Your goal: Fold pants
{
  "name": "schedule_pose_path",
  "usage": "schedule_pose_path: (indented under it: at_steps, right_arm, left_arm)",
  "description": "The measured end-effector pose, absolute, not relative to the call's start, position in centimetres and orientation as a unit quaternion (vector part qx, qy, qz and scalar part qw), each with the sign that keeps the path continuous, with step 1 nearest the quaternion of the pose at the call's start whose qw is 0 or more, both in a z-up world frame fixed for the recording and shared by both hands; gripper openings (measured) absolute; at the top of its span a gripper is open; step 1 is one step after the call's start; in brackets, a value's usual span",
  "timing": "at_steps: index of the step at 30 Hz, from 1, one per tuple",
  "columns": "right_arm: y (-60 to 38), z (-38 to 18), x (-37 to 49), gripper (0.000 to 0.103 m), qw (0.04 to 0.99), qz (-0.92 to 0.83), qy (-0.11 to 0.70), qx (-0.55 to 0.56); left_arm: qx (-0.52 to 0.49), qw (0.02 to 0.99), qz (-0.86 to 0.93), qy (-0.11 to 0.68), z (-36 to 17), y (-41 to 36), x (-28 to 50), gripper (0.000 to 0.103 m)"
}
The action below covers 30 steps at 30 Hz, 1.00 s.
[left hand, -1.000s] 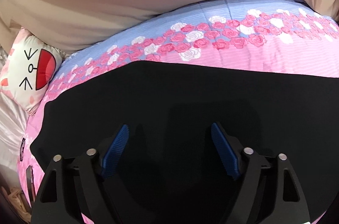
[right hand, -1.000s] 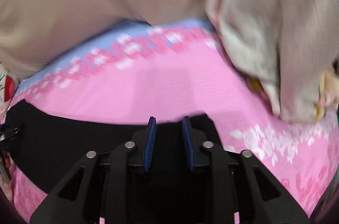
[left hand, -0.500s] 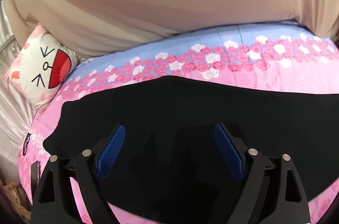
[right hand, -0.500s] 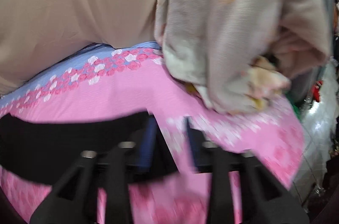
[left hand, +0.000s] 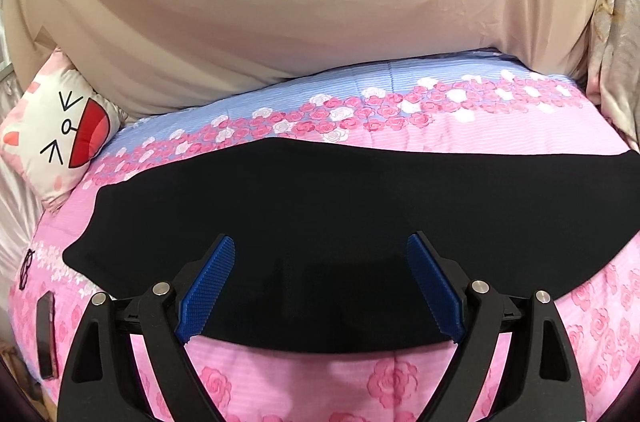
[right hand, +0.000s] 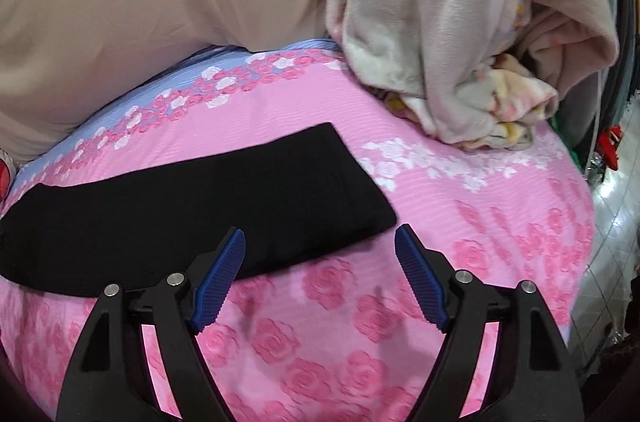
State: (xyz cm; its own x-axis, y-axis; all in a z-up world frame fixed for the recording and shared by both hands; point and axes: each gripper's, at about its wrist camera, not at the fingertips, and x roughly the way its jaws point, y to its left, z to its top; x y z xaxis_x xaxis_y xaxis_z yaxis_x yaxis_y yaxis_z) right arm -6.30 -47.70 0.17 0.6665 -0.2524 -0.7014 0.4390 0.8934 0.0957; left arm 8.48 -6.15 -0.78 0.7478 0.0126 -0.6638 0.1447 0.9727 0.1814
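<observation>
At the far left a white cat-face cushion with a red mouth (left hand: 60, 130) leans where the bed meets the beige fabric backdrop (left hand: 300, 2), and a dark slim phone-like slab (left hand: 46, 334) lies on the pink rose-printed quilt (left hand: 400, 382) near the bed's left edge. The long black pants (left hand: 320, 214), apparently folded lengthwise into one flat band, lie across the middle of the quilt, running left to right.

The left tongs (left hand: 320, 286) hang spread wide over the band's near edge, gripping nothing. The right tongs (right hand: 320, 278) are likewise spread and empty, poised just past the band's squared right end (right hand: 360, 190), with the left blade over black cloth and the right over bare quilt. A crumpled grey-beige fleece blanket (right hand: 460, 34) is heaped at the far right.

The likely step is a crosswise fold. Done well, each pair of tongs should pinch all layers at a corner of one end, lift low, and carry it evenly onto the other end, keeping edges aligned; catching the quilt underneath is the risk.

Count: one pair of pants, two tongs, one cushion, one blanket, one dark slab.
</observation>
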Motion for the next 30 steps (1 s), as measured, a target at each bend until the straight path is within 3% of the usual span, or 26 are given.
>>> schedule_pose_path:
  at_steps: [5,6,8,10,14,16,17,20,21,23,30]
  right_arm:
    - [-49.1,-1.3,-4.1,0.067,0.89,-0.223,0.376,0.127]
    - [-49.7,-1.8,-3.7,0.06,0.887,-0.226,0.382,0.131]
    - [-50.8,-3.5,-2.7,0.028,0.875,-0.224,0.405,0.143]
    - [-50.7,-3.1,-2.5,0.012,0.879,-0.214,0.401,0.145]
    - [-50.2,0.4,-3.3,0.012,0.895,-0.237,0.358,0.12]
    - [-51.2,-1.1,-2.7,0.013,0.884,-0.238,0.383,0.127]
    - [-51.9,-3.2,-1.9,0.015,0.87,-0.237,0.414,0.128]
    - [-51.6,-2.7,-2.9,0.024,0.879,-0.232,0.392,0.142]
    - [-51.6,-2.0,-3.6,0.031,0.882,-0.237,0.378,0.151]
    - [-51.6,-0.7,-5.1,0.074,0.887,-0.252,0.354,0.16]
    - [-52.6,-1.8,-6.4,0.074,0.878,-0.248,0.357,0.203]
  left_arm:
    - [0.115,0.928,-0.041,0.352,-0.8,-5.7,8.0,0.086]
    - [0.114,0.928,-0.042,0.353,-0.9,-5.6,8.0,0.086]
    - [0.111,0.927,-0.041,0.355,-0.9,-5.3,8.2,0.086]
    - [0.112,0.927,-0.038,0.357,-1.0,-5.1,8.4,0.086]
    - [0.112,0.927,-0.036,0.355,-0.7,-4.7,8.8,0.086]
    - [0.109,0.927,-0.035,0.357,-1.0,-4.6,9.1,0.086]
    - [0.106,0.926,-0.034,0.362,-1.3,-4.6,9.4,0.086]
    - [0.105,0.919,-0.03,0.378,-2.0,-4.3,10.0,0.086]
    - [0.103,0.918,-0.032,0.381,-2.1,-4.2,10.0,0.086]
    - [0.096,0.919,-0.034,0.381,-2.1,-3.9,10.1,0.086]
    - [0.068,0.912,-0.034,0.403,-2.8,-2.8,11.1,0.086]
